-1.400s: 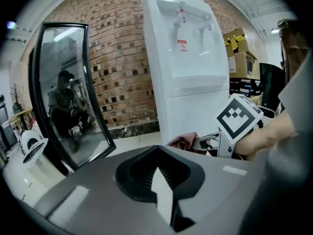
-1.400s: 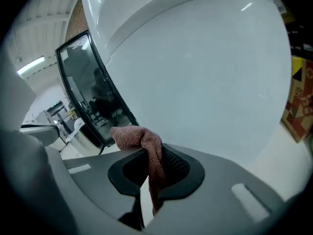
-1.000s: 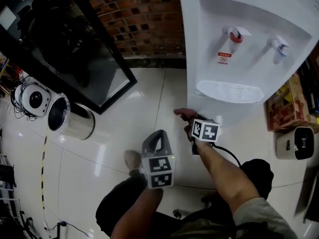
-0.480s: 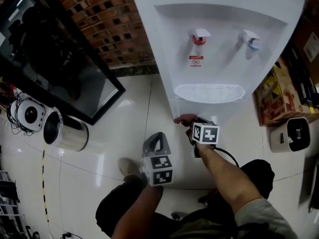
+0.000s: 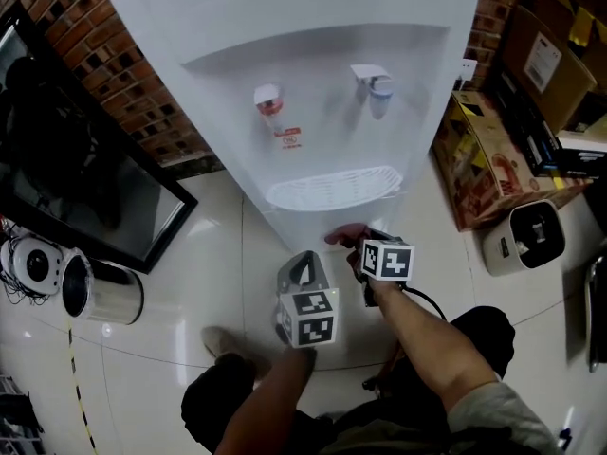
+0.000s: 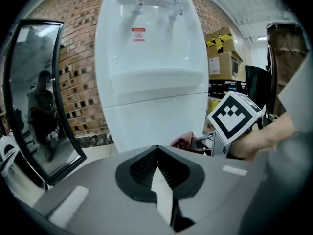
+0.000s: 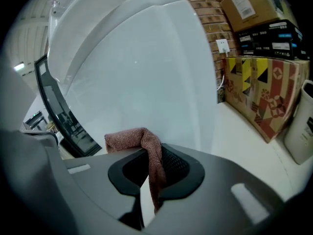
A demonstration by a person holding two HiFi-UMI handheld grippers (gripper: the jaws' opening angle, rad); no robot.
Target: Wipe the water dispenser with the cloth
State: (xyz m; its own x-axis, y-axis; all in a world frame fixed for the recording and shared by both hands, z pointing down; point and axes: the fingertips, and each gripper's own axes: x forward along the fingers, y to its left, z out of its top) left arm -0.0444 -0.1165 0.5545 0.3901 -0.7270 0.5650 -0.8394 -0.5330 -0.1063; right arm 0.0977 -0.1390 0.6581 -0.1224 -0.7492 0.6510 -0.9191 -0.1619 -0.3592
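The water dispenser [image 5: 313,93] blocks ahead, cardboard box [image 5: 488,159] its right; floor [image 5: 204,245] leftward seems open.

- You face a red-brick wall [image 5: 104,74].
- Under you, glossy pale floor tiles [image 5: 171,282] reflect the light.
- To your left, a dark-framed glass panel [image 5: 85,197] stands against the wall, with a steel bin [image 5: 100,292] beside it.
- To your right, cardboard boxes [image 5: 488,159] are stacked.

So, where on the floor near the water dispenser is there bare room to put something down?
The widest bare floor lies left of the water dispenser, bordered by the black-framed mirror and the steel bin. Right of it, only a narrow strip reaches the cardboard box; the white appliance crowds that side.
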